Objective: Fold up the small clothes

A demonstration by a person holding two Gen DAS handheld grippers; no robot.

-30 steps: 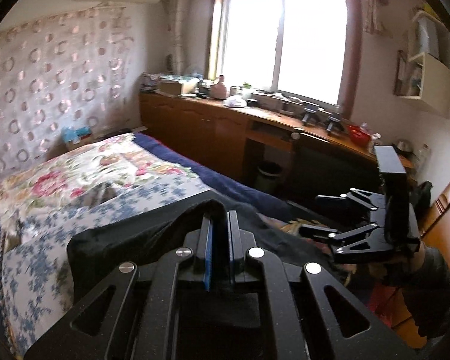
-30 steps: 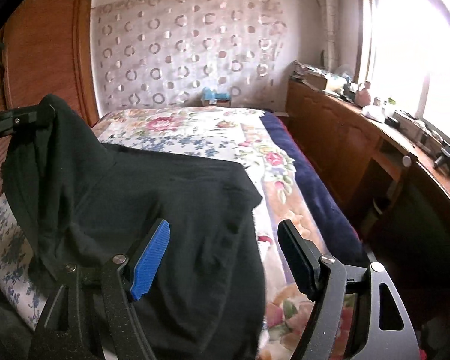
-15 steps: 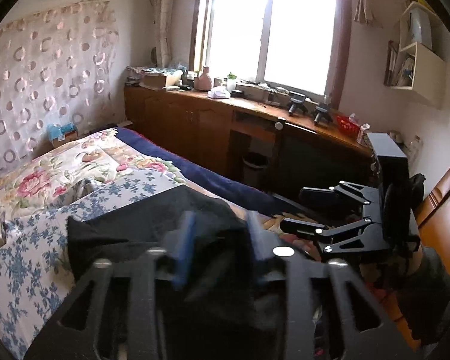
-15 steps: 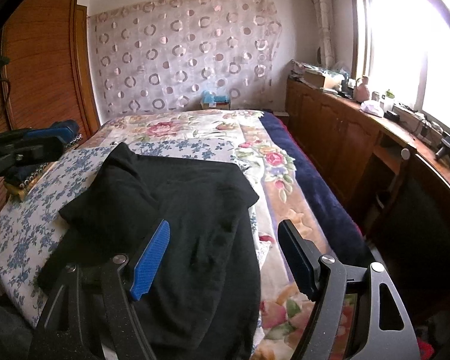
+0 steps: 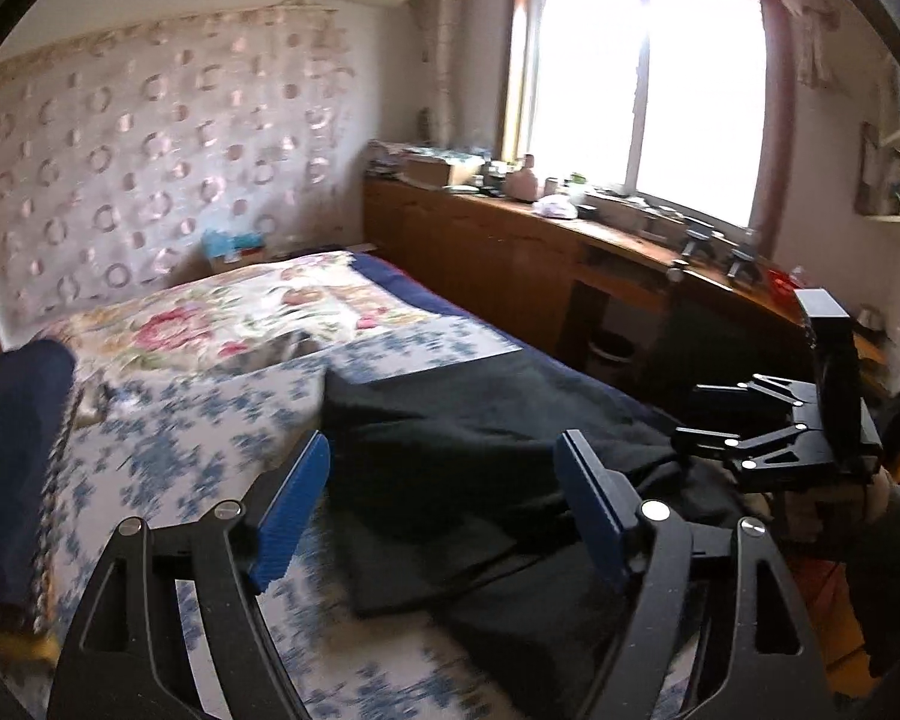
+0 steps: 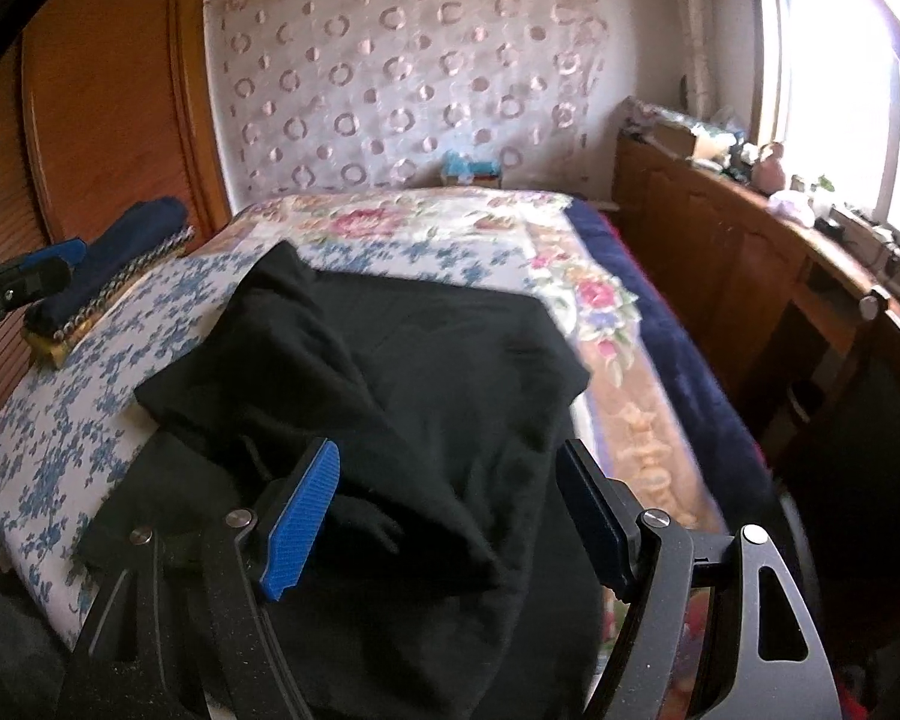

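Left gripper (image 5: 444, 504) is spread wide w/ nothing between the blue pads, above the near edge of the bed (image 5: 168, 462). Right gripper (image 6: 450, 516) is also wide apart, empty, over the black garment (image 6: 426, 372). Garment lies crumpled at the bed's near right corner.

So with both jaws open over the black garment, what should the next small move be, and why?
Probably lower the right gripper and close on the near edge of the black garment, to smooth it. The garment lies loose and rumpled on the floral bedspread, one flap folded across it with bunched ridges. The left gripper hangs open above it, holding nothing, so nothing pins the cloth.
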